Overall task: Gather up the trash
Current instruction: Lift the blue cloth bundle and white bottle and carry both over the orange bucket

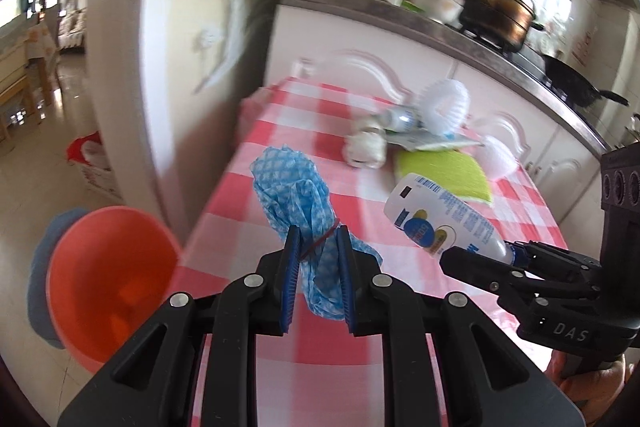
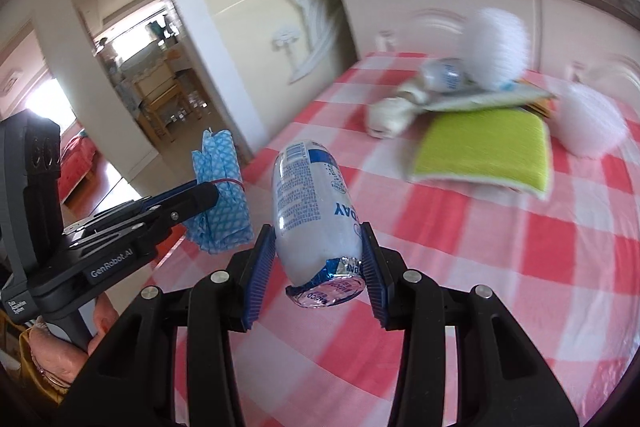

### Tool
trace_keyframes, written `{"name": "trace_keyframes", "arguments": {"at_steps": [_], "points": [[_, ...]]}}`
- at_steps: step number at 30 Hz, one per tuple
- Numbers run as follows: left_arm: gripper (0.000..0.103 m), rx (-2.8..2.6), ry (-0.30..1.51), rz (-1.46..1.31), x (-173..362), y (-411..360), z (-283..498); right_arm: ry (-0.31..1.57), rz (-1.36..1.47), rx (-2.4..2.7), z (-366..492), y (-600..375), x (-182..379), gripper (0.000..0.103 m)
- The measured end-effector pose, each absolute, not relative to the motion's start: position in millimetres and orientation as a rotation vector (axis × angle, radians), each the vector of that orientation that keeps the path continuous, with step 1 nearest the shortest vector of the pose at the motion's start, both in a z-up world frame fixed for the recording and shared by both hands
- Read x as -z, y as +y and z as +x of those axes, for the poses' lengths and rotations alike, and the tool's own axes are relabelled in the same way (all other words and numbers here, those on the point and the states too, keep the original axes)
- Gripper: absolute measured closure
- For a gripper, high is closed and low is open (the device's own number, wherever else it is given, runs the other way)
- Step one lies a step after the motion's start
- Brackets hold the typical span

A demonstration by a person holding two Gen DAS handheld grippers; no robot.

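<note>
Left gripper [image 1: 318,259]: blue pads clamped on a bundled blue-and-white cloth [image 1: 298,195] bound with a red rubber band, raised clear of the table's near-left edge
Right gripper [image 2: 318,259]: pads pressed against the sides of a white plastic bottle [image 2: 312,203] near its foil-sealed mouth, base tilted up and away, lifted off the red-and-white checked tablecloth [image 2: 500,267]
Orange bin [image 1: 108,279]: on the floor just off the table's left edge, open top facing up
Mid table: a green sponge [image 2: 486,149] lies flat toward the far right, a crumpled white wad [image 2: 386,119] just to its left
Far edge: a small bottle [image 2: 444,75] and a flat packet [image 2: 480,99] heaped together, white foam netting [image 2: 496,47] behind them and another piece [image 2: 590,129] at the right edge, white cabinets beyond
</note>
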State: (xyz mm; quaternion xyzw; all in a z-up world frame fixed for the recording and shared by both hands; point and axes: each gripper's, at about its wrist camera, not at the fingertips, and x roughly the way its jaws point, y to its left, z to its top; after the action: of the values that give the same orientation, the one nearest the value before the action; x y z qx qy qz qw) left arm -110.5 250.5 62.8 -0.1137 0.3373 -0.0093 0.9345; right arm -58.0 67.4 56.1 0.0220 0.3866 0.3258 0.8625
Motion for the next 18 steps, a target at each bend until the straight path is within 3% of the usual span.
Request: {"name": "trace_keyframes", "arguments": {"at_steps": [18], "points": [[0.083, -0.307, 0.754, -0.297, -18, 388, -123, 0.895, -0.124, -0.931, -46, 235, -37, 0.059]]}}
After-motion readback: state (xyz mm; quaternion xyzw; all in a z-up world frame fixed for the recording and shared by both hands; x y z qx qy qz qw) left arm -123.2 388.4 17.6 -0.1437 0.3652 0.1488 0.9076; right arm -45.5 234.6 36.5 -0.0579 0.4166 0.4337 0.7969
